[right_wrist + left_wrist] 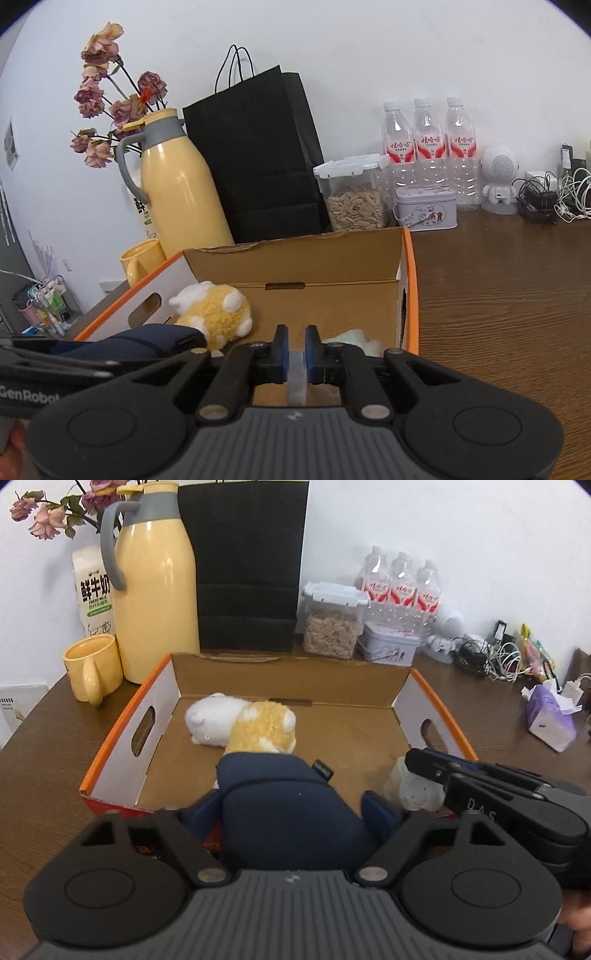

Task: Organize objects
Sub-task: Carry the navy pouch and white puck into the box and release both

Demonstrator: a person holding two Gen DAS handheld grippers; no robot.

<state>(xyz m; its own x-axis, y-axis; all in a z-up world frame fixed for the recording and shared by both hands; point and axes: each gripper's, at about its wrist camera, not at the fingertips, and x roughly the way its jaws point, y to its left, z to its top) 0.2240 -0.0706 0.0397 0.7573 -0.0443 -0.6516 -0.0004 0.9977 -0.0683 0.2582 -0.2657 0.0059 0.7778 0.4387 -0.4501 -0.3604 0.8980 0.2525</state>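
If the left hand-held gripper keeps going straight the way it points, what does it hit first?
Probably the navy pouch lying between the left hand-held gripper's fingers, then the yellow-and-white plush toy just beyond it inside the cardboard box. Depth is uncertain.

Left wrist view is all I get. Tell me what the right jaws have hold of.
Observer: The right gripper has its jaws shut on a thin clear plastic strip.
Operator: Report what lies just beyond it in the box.
Observer: A fluffy thing, pale green and white, lies near the right wall of the box.
Operator: Describe the top of the black bag.
Observer: The black bag has thin cord handles standing up.
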